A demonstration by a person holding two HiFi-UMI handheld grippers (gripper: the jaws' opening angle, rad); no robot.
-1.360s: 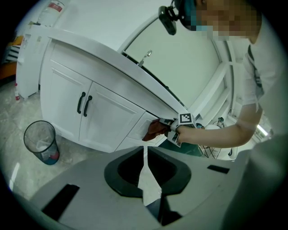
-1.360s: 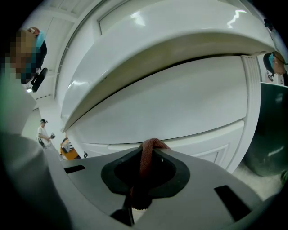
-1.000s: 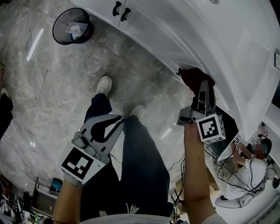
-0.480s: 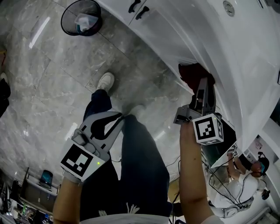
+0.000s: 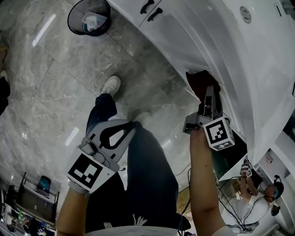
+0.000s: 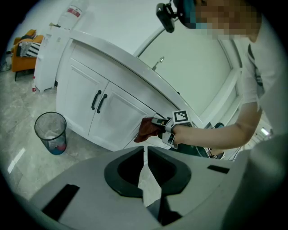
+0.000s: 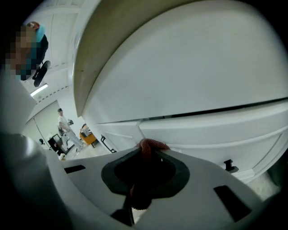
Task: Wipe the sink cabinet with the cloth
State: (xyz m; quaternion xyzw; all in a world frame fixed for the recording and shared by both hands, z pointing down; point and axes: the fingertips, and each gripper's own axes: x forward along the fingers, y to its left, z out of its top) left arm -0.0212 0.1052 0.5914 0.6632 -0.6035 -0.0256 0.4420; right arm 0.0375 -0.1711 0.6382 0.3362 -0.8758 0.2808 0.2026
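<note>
Your right gripper point(image 5: 209, 94) pinches the dark red cloth point(image 5: 198, 82). Its jaws are clamped on a bunched fold, and the wad is pressed to the front of the white sink cabinet point(image 5: 179, 34), just under the overhanging top. Your left gripper point(image 5: 130, 125) hangs low over the floor point(image 5: 55, 83), well apart from the cabinet, jaws pressed together on nothing.

Risks:
- Only a small wad pokes past the jaw tips, so a hard push or a tilt likely puts bare jaws on the panel instead of cloth.
- The grip sits on 1 fold — drag across the panel ridges could pull it free.
- The 2 black door handles point(image 5: 156, 14) further along could snag the cloth if a stroke runs that far.

Containers: 1 black mesh bin point(image 5: 90, 16) stands on the floor near the cabinet doors, well apart from the cloth. It holds a little light litter, with something blue and pink at the bottom in the left gripper view — can't tell what.
</note>
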